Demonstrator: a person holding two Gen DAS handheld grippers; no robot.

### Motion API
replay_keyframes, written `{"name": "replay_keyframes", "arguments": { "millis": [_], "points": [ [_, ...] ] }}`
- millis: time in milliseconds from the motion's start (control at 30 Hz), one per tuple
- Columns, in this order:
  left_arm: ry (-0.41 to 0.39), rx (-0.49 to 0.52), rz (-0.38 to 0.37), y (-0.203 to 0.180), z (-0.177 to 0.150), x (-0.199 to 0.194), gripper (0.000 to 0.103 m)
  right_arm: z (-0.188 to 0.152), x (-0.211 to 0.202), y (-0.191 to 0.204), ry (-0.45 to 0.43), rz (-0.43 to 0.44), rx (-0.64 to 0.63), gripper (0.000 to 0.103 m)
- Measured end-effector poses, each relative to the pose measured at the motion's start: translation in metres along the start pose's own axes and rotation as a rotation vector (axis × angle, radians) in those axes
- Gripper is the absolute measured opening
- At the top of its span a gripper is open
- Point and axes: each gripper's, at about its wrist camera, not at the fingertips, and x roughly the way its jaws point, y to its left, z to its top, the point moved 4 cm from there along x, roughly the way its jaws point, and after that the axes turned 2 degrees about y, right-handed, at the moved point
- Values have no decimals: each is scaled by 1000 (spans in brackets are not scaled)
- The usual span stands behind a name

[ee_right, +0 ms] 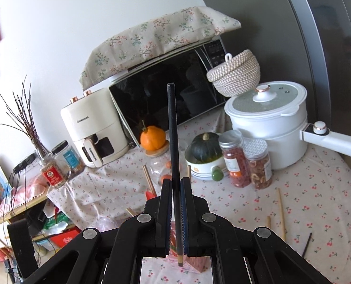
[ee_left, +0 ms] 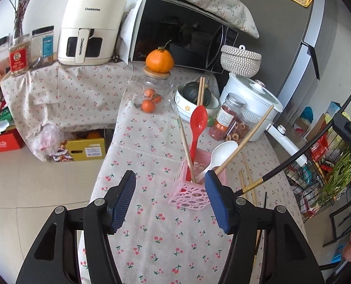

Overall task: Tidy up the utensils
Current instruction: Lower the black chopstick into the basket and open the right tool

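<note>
Utensils mostly stand in the pink perforated plastic holder (ee_left: pixel 194 190) on the cherry-print counter (ee_left: pixel 151 232): a red plastic spoon (ee_left: pixel 197 127), a white plastic spoon (ee_left: pixel 219 156) and wooden chopsticks (ee_left: pixel 244 139). My right hand-held gripper (ee_right: pixel 175 210) is clamped on a black chopstick with a gold band (ee_right: pixel 174 156), its lower tip over the holder. My left hand-held gripper (ee_left: pixel 170 196) stands open and empty beside the holder. Dropped at a slant, this chopstick could tip the light holder or knock a spoon. Loose chopsticks (ee_left: pixel 248 177) remain on the cloth.
</note>
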Motion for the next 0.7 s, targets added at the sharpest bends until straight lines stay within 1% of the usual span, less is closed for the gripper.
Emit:
{"name": "replay_keyframes", "arguments": {
  "millis": [133,333,567,700],
  "points": [
    [19,-3,6,8,-1,3,63,0,16,10,-15,-3,0,5],
    [42,-20,-17,13,1,7,63,-9,45,15,-19,-66,-41,5],
    [58,-5,-23,12,0,9,63,-27,78,6,39,-100,-20,5],
    [78,3,-22,11,-1,12,63,-34,87,-2,72,-78,19,10]
  ]
}}
